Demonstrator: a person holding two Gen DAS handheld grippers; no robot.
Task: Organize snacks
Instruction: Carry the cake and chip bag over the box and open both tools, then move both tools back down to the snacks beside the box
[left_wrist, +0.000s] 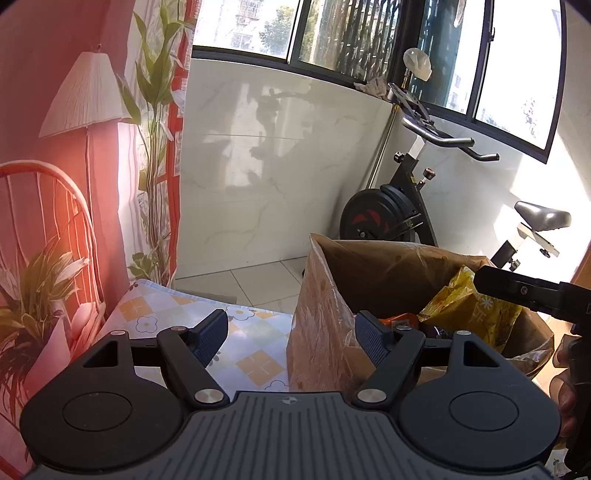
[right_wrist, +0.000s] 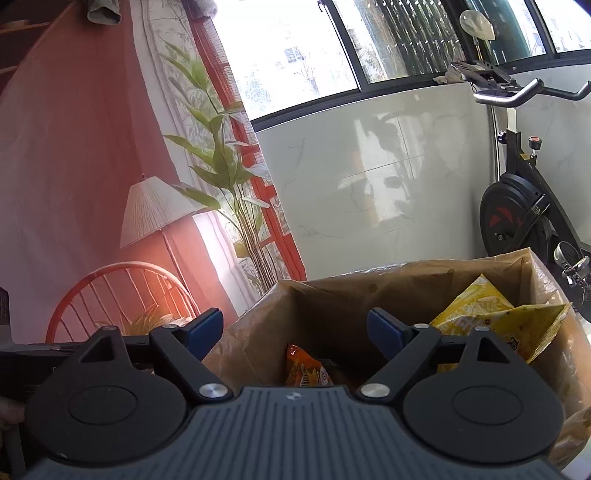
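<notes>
Left gripper (left_wrist: 291, 334), black with blue ribbed pads: jaws spread wide, nothing between the pads, straddling the near corner of the cardboard box (left_wrist: 321, 332); left finger over the patterned cloth (left_wrist: 255, 343), right finger over the box's interior.
Right gripper (right_wrist: 295, 328), same make: jaws released and wide, nothing gripped, poised above the box's open top; also visible in the left wrist view as a black finger (left_wrist: 524, 291) reaching in from the right edge over the yellow packets, with part of a hand (left_wrist: 565, 391) behind it.
Cardboard box: brown, clear-taped, flaps up, resting on the cloth-covered surface.
Contents: yellow snack packet (right_wrist: 476, 301) leaning against the far right wall; second yellow packet (right_wrist: 524, 328), flatter, lying just in front of and partly over the first; orange snack packet (right_wrist: 304, 367) low at the bottom, near the middle. Further dark and orange wrappers deeper inside, too hidden to identify.
Patterned cloth: pale blue and white, orange squares, flower outlines, left of the box.
Surroundings, left: red spindle-back chair (right_wrist: 122, 291); leafy plant (left_wrist: 40, 295) in pink wrapping; pleated lampshade (left_wrist: 83, 94) on a stand; tall bamboo-like plant (right_wrist: 221, 162); red curtain.
Surroundings, rear: white marbled wall panel (left_wrist: 277, 166) under dark-framed windows; tiled floor.
Surroundings, right: black exercise bike (left_wrist: 399, 210) with red-marked flywheel, well behind the box.
</notes>
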